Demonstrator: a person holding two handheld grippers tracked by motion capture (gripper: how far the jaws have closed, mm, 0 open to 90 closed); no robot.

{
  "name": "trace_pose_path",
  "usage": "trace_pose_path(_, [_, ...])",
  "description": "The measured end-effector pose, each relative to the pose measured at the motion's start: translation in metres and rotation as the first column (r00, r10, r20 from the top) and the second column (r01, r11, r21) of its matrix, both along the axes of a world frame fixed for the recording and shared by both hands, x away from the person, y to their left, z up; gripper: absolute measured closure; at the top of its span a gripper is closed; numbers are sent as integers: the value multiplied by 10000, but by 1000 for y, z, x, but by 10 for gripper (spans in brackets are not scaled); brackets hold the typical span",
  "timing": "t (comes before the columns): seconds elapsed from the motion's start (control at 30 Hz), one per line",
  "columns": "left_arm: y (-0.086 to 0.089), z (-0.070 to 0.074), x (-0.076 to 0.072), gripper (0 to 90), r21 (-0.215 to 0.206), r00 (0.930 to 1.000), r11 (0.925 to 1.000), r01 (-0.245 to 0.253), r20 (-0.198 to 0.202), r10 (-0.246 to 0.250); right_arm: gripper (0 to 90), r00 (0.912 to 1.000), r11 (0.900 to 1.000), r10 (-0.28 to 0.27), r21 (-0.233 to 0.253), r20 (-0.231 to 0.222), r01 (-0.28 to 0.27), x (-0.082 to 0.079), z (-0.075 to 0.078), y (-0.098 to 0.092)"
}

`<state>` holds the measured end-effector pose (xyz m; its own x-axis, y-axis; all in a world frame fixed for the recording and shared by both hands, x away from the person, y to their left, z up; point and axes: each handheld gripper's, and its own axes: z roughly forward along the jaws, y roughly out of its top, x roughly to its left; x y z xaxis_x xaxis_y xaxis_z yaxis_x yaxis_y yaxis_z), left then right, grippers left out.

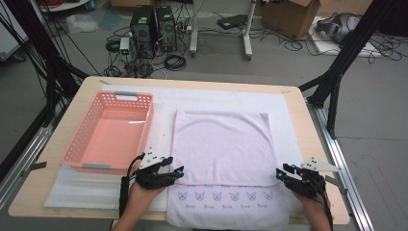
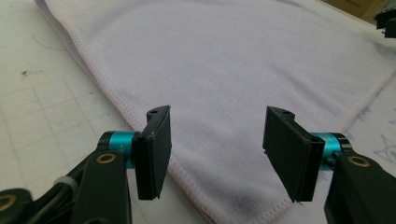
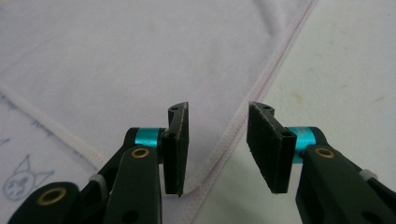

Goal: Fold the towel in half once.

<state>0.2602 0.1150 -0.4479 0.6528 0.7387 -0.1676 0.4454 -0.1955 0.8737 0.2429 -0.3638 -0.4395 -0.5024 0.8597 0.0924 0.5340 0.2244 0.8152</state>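
Note:
A pale pink towel point(image 1: 221, 144) lies flat in the middle of the table, its upper layer folded over a lower strip printed with small cat faces point(image 1: 223, 196). My left gripper point(image 1: 177, 169) hovers open at the folded layer's near-left corner; its own view shows the stitched towel hem point(image 2: 140, 123) running under its jaws. My right gripper point(image 1: 280, 173) is open at the near-right corner, where the towel edge point(image 3: 261, 84) passes between its jaws and nothing is clamped. The left gripper point(image 2: 215, 154) and the right gripper point(image 3: 217, 144) both stand with a clear gap.
A pink plastic basket point(image 1: 84, 144) stands empty on the table's left, close to my left hand. A white mat point(image 1: 288, 115) covers the wooden tabletop point(image 1: 86, 91). Beyond the table are computer towers point(image 1: 154, 29), cables and cardboard boxes point(image 1: 293, 14) on the floor.

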Motion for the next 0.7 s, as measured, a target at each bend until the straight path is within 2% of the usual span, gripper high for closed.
trace_pose_path(0.17, [5,-1,-9,458,371,9996,9991,-188,-205,195,581,10000,9999,27,137,67,-28,-8,2,-1])
trace_pose_path(0.23, [6,-2,-12,465,594,9987,9980,-233,-434,259,580,10000,9999,44,158,62,-45,-10,2,0])
trace_pose_path(0.3, [7,-2,-16,485,576,9979,9978,-328,-545,359,580,10000,9998,66,184,47,-67,-13,1,1])
trace_pose_path(0.37, [7,-5,-18,520,703,9951,9968,-370,-892,432,580,10000,9998,71,190,-14,-71,-16,0,2])
trace_pose_path(0.43, [5,-6,-21,551,975,9952,9944,-417,-840,500,581,10000,9999,85,116,-13,-85,-20,-1,4])
trace_pose_path(0.57, [2,-6,-22,629,1147,9942,9912,-659,-769,750,584,10000,10000,68,61,45,-68,-30,0,6])
trace_pose_path(0.7, [-1,-6,-23,669,1334,9963,9890,-640,-488,710,584,9999,9995,-154,277,-10,154,-38,-1,3])
